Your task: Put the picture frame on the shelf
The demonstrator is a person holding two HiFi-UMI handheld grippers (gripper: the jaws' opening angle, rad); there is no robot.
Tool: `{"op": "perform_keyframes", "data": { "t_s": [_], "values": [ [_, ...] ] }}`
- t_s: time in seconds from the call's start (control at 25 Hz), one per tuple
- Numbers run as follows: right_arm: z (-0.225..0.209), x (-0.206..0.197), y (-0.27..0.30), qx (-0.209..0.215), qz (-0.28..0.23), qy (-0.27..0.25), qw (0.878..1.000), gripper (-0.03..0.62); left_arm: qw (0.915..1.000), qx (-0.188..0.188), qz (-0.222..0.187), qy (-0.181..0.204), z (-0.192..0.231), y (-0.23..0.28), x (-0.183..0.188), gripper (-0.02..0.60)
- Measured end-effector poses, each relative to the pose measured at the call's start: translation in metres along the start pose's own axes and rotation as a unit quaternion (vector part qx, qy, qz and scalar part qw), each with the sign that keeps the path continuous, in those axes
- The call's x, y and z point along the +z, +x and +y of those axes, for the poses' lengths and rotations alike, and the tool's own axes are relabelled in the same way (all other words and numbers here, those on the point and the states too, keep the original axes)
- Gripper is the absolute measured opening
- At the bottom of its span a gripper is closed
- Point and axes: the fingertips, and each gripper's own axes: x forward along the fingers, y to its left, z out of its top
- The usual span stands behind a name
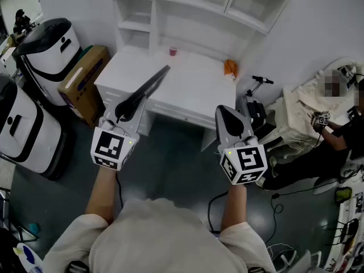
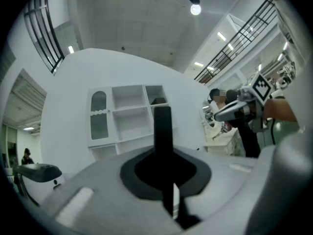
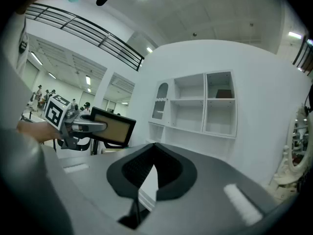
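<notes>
My left gripper (image 1: pixel 126 108) clamps the picture frame (image 1: pixel 152 82), which juts toward one o'clock. My right gripper (image 1: pixel 226 114), at its three o'clock, is closed and empty.

The picture frame (image 3: pixel 111 129) has a black border and tan face; the shelf unit (image 1: pixel 193 16) and desk (image 1: pixel 187 90) are white, the cup (image 1: pixel 173 51) pinkish red, the cardboard box (image 1: pixel 84 79) brown; the left gripper (image 1: pixel 131 104) and right gripper (image 1: pixel 226 114) are grey, their marker cubes (image 1: pixel 111 147) patterned black-and-white
</notes>
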Motion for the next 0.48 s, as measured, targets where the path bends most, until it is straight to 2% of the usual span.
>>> {"op": "perform_keyframes", "data": {
  "t_s": [0.2,0.48],
  "values": [
    [0.000,-0.007,0.007,-0.008,-0.008,0.032,0.999,0.005,1.0000,-0.002,0.008,0.000,0.000,-0.001,-0.012,0.011],
    [0.027,0.003,0.012,-0.006,-0.035,0.037,0.999,0.005,0.9993,-0.002,0.017,-0.034,0.010,-0.018,-0.029,0.011]
  ]
}}
